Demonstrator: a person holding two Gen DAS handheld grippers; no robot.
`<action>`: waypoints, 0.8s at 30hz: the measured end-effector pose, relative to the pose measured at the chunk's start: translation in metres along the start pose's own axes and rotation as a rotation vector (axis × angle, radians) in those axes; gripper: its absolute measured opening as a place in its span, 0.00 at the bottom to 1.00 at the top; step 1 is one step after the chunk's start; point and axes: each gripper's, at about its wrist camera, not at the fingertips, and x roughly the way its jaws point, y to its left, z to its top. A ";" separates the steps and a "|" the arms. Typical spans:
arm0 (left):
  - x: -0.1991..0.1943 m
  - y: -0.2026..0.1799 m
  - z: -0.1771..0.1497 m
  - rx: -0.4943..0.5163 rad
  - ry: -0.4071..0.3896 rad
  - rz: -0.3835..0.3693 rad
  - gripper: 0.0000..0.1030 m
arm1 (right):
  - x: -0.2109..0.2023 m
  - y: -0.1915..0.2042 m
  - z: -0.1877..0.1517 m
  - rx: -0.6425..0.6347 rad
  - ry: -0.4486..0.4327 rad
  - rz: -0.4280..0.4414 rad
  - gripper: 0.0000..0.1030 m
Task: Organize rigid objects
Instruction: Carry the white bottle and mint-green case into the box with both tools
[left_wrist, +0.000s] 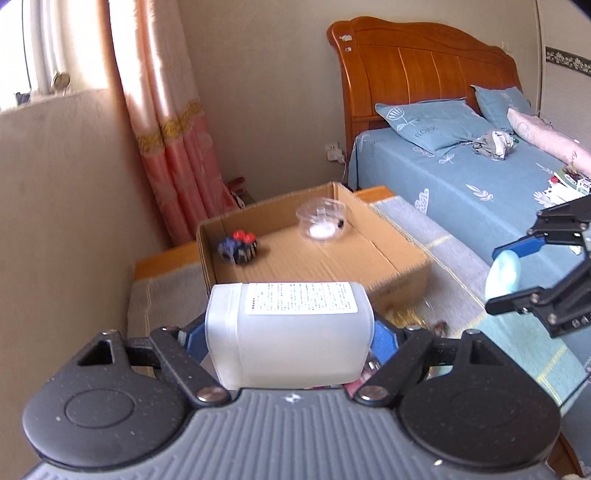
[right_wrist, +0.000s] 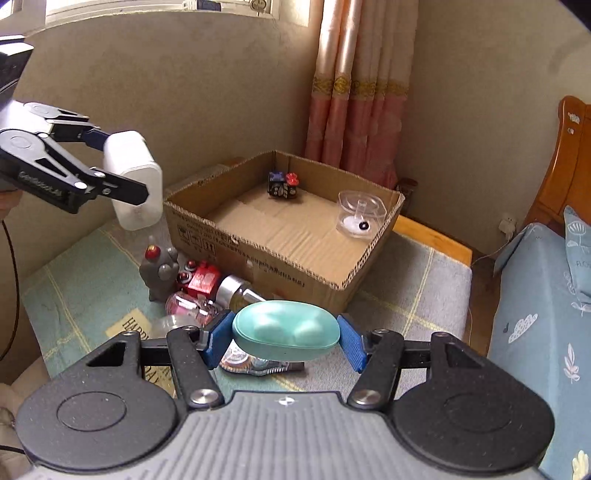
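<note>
Two grippers are loaded at once: the left gripper (left_wrist: 290, 345) is clamped on a white jug (left_wrist: 290, 332), a boxy, translucent plastic container with a printed label, and the right gripper (right_wrist: 284, 338) squeezes a teal case (right_wrist: 286, 329), a smooth, rounded oval shell, between its blue pads (right_wrist: 351, 341). Both loads hang in the air above the blanket (right_wrist: 406, 288), short of the box (right_wrist: 258, 254), so this looks like the carry step, between pick-up and drop. The box is shallow, open-topped corrugated cardboard, and it already holds a clear plastic tub (right_wrist: 361, 214) near one corner and a small cluster of dark cubes (right_wrist: 283, 185) near another. Next, each load probably needs to clear the near wall and be set on bare cardboard between those two. The jug is wide and slick, so a tilt could let it slip. A grey figurine (right_wrist: 162, 271), a red can (right_wrist: 201, 280) and glassy bottles still lie on the blanket just beside the box.
</note>
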 end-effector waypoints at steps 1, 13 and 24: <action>0.006 0.002 0.008 0.006 0.002 0.008 0.80 | -0.001 0.001 0.005 -0.006 -0.012 -0.003 0.64; 0.126 0.022 0.067 0.013 0.213 0.067 0.83 | -0.002 0.007 0.045 -0.010 -0.095 0.003 0.64; 0.112 0.033 0.058 -0.059 0.138 0.131 0.87 | 0.017 0.004 0.055 0.005 -0.075 0.001 0.64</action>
